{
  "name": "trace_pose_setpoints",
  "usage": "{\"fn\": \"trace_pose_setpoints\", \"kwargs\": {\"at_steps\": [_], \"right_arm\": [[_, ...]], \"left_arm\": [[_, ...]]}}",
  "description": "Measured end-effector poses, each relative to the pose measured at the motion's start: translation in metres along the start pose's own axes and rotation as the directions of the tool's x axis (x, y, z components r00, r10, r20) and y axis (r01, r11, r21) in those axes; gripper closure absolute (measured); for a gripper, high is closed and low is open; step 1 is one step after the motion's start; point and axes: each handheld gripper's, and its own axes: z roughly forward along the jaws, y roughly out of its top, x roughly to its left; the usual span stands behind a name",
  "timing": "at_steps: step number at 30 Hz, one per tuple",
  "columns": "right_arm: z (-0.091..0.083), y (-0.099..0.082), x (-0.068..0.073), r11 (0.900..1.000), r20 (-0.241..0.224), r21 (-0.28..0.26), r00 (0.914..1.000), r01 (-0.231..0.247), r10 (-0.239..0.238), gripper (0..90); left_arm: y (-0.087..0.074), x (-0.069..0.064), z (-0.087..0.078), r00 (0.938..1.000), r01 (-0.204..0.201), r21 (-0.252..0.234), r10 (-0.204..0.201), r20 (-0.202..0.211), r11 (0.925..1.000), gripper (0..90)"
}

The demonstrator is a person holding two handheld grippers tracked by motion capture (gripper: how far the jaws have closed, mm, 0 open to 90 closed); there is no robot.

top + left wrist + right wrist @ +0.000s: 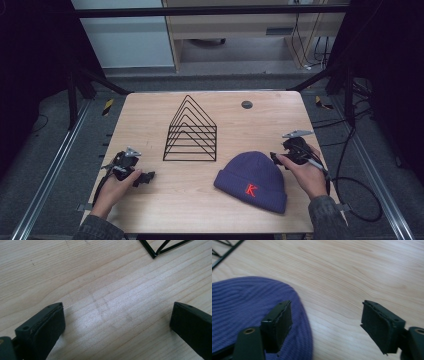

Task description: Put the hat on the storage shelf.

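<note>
You hold the left hand-held gripper point(145, 177) low over the desk point(150, 115), near the front left corner of the black wire rack point(191, 131). Its jaws stand wide apart and hold nothing; between them lies only bare wood. The right hand-held gripper point(274, 158) is to the right of the rack, at the upper right edge of the purple beanie point(252, 180). Its jaws are also wide open and grip nothing; one jaw is over the edge of the beanie, the other over bare desk. The beanie lies flat in front of the rack, to its right, and its red letter K point(251, 190) faces up. A small dark round disc point(247, 104) lies behind the rack, to its right.
</note>
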Motion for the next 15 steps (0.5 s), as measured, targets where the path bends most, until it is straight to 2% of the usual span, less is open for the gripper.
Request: {"fn": "trace_pose_setpoints", "kwargs": {"at_steps": [6,11,15], "right_arm": [[0.015,0.027,0.013,0.9962,-0.101,0.071,0.994,0.05,-0.043,34.7],[0.031,0.038,0.018,0.9921,-0.131,0.107,0.9901,0.065,-0.05,44.2],[0.039,0.041,0.024,0.9893,-0.156,0.118,0.9855,0.085,-0.066,47.5]], "left_arm": [[0.0,0.0,0.0,1.0,-0.001,0.002,0.001,0.001,1.0,0.0],[0.0,0.0,0.0,1.0,-0.005,0.004,0.005,0.004,1.0,0.0],[0.001,0.0,0.0,0.9999,-0.008,0.009,0.008,0.007,0.9999,0.0]]}}
